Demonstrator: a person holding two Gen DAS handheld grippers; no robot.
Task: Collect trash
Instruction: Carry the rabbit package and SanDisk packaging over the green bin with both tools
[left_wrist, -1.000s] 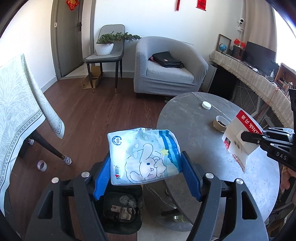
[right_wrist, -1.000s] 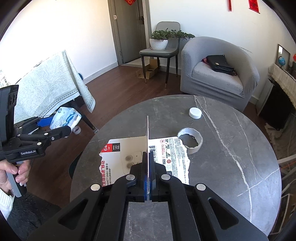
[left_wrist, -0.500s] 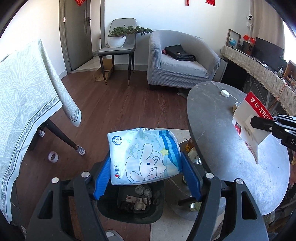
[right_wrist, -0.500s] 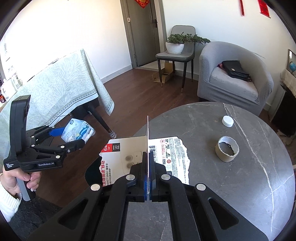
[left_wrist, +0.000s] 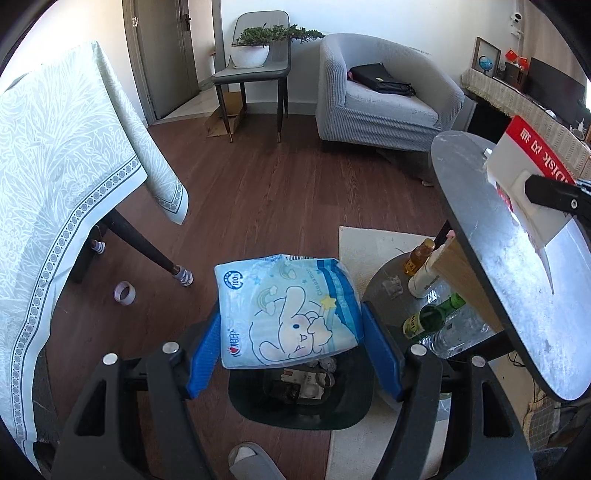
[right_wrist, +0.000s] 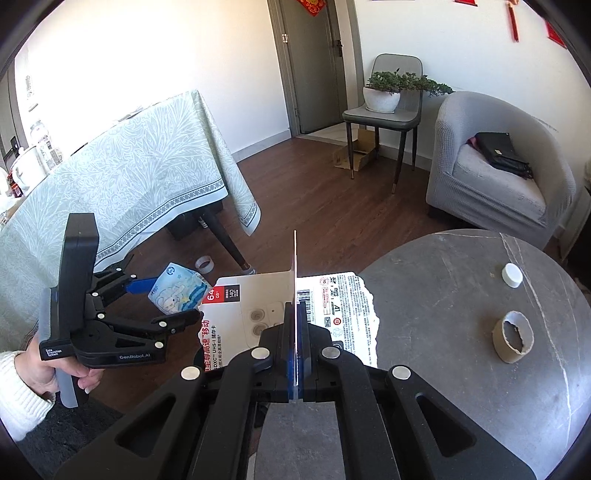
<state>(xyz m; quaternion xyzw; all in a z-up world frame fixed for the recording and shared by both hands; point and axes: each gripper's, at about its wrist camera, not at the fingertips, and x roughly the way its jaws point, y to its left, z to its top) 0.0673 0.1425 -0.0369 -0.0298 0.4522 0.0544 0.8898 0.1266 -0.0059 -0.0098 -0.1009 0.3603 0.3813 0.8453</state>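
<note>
In the left wrist view, the left gripper (left_wrist: 291, 328) has its blue fingers (left_wrist: 207, 347) spread wide and pinching a tissue pack (left_wrist: 286, 310), carried directly above the dark bin (left_wrist: 299, 406), presumably for dropping. In the right wrist view, the right gripper (right_wrist: 295, 325) has its fingers pressed together on a torn card package (right_wrist: 347, 306), held upright beyond the fingertips over the round table (right_wrist: 461, 332), likely bin-bound too.

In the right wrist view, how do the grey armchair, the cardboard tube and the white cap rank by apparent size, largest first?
1. grey armchair, largest although farthest away.
2. cardboard tube, on the round table.
3. white cap, smallest; it lies slightly farther off than the tube, yet is clearly smaller.
</note>
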